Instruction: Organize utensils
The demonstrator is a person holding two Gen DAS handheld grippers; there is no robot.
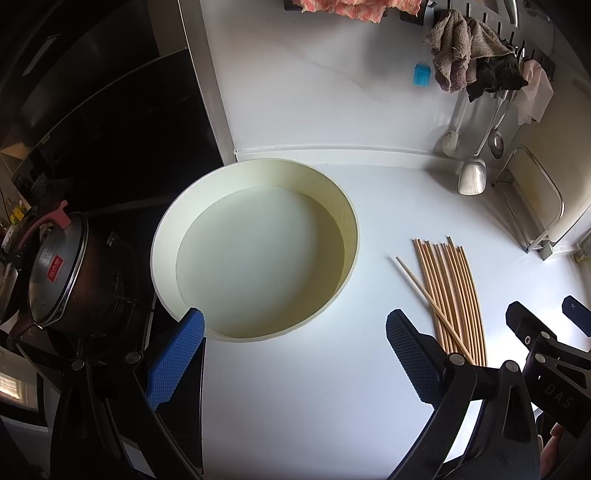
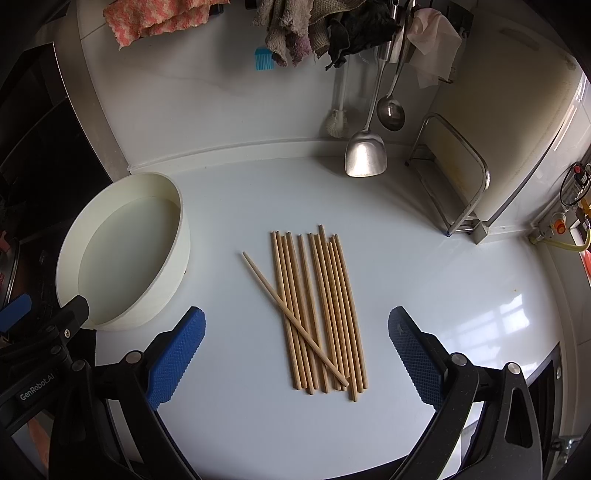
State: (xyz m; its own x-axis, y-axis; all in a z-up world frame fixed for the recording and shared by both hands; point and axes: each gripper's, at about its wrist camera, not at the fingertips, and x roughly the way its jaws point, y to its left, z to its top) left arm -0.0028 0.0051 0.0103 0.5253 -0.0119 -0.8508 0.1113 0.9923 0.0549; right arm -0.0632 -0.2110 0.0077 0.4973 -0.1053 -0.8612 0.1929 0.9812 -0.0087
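Wooden chopsticks point(image 2: 319, 314): a bundle is laid side by side on the white surface point(image 2: 424, 266), ends pointed toward the wall; one chopstick point(image 2: 293, 319) is laid slantwise across the rest.
Right hand-held gripper point(image 2: 295, 354): held spread wide above the surface, nothing between its blue pads point(image 2: 177, 360); the near ends of the bundle are seen between the two fingers, not touched.
Left hand-held gripper point(image 1: 295, 356): likewise spread and empty; the chopsticks are seen just right of its right finger point(image 1: 413, 358), apart from it.
Round container point(image 1: 255, 251): cream-coloured, shallow and empty, set left of the chopsticks and near them; its near rim is overlapped by the left finger point(image 1: 177, 362) in the left wrist view.
Wall behind: a metal spatula point(image 2: 365, 155), a ladle point(image 2: 390, 110) and a white brush point(image 2: 337, 123) are hung from a rack, with grey and dark rags point(image 2: 314, 33) and a pink cloth point(image 2: 159, 18) above; a small blue silicone brush point(image 2: 263, 58) is seen beside the rags.
Right side: a metal-framed stand point(image 2: 454, 177) is set against a pale panel.
Left side: a dark lidded pot point(image 1: 62, 269) is set on a stove, just beyond the container.
In the way: nothing is laid between either gripper and the bundle.
Hard to make out: the rack is largely hidden by cloths; the stove area is in deep shadow; the exact number of chopsticks cannot be told where they overlap.
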